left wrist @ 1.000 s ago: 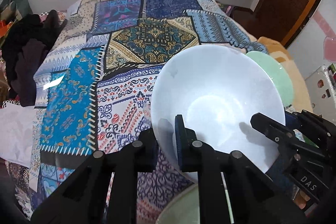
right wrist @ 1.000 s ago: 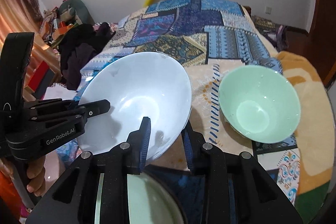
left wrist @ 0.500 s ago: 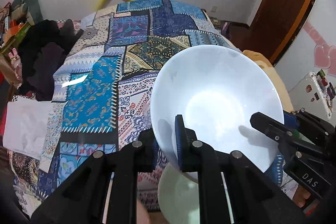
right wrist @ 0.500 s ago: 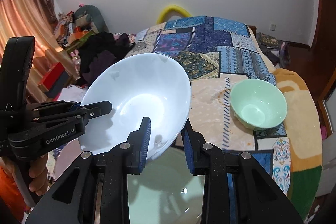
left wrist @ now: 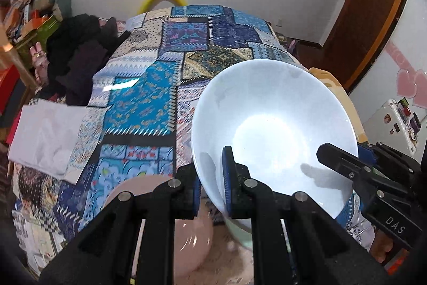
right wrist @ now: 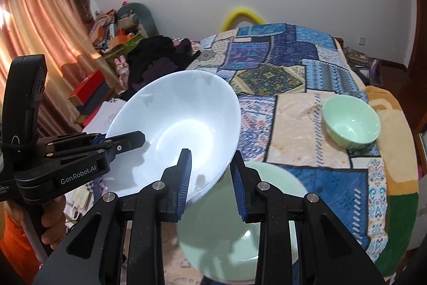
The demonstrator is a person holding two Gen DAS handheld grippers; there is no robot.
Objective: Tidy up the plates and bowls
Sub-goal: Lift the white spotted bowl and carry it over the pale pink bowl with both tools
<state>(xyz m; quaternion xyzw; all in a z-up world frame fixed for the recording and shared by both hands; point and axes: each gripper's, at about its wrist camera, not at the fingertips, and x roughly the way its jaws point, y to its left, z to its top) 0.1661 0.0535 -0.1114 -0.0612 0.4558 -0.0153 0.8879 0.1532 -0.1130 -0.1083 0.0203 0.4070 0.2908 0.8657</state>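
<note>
Directly above the near large green bowl (right wrist: 240, 231), the white bowl (right wrist: 173, 130) is held clamped by both the left gripper (left wrist: 210, 191) and the right gripper (right wrist: 210, 178).

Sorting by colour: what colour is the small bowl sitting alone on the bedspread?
Mint green small bowl, clearest in the right wrist view.

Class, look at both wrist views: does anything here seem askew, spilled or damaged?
The large white bowl is steeply tilted in mid-air, gripped at its rim by the left gripper and the right gripper. Nothing appears spilled or broken.
</note>
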